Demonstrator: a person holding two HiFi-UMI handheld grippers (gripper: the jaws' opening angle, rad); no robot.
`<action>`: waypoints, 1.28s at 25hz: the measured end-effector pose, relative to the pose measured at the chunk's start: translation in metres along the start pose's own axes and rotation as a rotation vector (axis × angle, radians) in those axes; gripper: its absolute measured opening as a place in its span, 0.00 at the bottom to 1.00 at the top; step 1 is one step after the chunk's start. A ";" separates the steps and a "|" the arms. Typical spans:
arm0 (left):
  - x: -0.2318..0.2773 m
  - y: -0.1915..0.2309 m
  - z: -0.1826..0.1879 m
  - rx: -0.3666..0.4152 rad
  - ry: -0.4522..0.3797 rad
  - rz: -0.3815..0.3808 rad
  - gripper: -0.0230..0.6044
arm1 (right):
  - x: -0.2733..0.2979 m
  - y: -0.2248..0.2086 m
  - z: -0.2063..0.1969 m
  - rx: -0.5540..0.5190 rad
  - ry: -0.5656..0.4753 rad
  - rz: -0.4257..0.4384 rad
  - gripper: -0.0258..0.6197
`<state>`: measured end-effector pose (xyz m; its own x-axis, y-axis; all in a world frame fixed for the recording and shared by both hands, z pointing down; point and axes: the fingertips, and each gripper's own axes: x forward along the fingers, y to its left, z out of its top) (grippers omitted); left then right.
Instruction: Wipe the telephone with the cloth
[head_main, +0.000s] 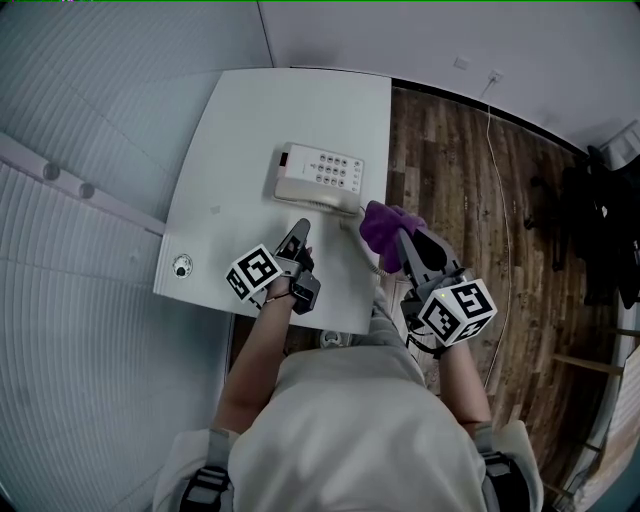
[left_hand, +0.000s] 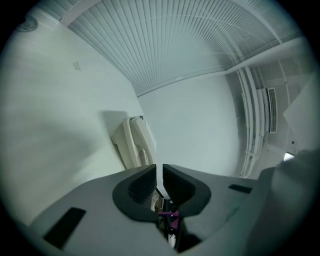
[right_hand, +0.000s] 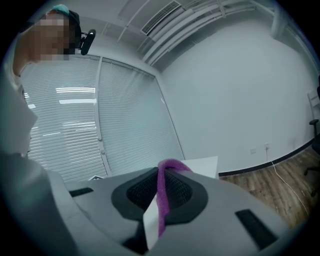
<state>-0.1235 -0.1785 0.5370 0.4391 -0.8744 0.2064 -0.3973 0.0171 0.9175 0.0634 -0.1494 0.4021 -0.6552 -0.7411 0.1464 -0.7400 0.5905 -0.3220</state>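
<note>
A beige push-button telephone (head_main: 318, 178) lies on the white table (head_main: 250, 120), its handset along the near side. My left gripper (head_main: 301, 228) hovers just in front of it, pointing at it. In the left gripper view the telephone (left_hand: 135, 142) shows beyond the left gripper (left_hand: 159, 172), whose jaws stand a thin slit apart with nothing between them. My right gripper (head_main: 404, 240) is off the table's right edge, shut on a purple cloth (head_main: 385, 222) that bunches beside the phone's right corner. In the right gripper view the cloth (right_hand: 169, 166) runs up between the pads of the right gripper (right_hand: 162, 175).
A small round fitting (head_main: 181, 265) sits at the table's near left corner. The phone's cord (head_main: 352, 226) curls toward the table's right edge. Wood floor (head_main: 470, 170) with a thin cable (head_main: 497, 170) lies to the right, and dark furniture (head_main: 600, 220) stands far right. Slatted blinds (head_main: 80, 300) cover the left wall.
</note>
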 end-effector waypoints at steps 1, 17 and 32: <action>-0.004 0.000 -0.001 0.014 0.007 0.009 0.12 | -0.001 0.004 -0.002 -0.005 0.002 0.000 0.11; -0.058 -0.025 -0.025 0.323 0.146 0.107 0.07 | -0.013 0.048 -0.033 -0.078 0.056 -0.005 0.11; -0.116 -0.030 -0.051 0.430 0.206 0.119 0.07 | -0.033 0.067 -0.051 -0.061 0.053 0.000 0.11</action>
<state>-0.1216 -0.0529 0.5032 0.5033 -0.7639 0.4039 -0.7319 -0.1284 0.6692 0.0282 -0.0691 0.4230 -0.6609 -0.7243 0.1964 -0.7470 0.6098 -0.2650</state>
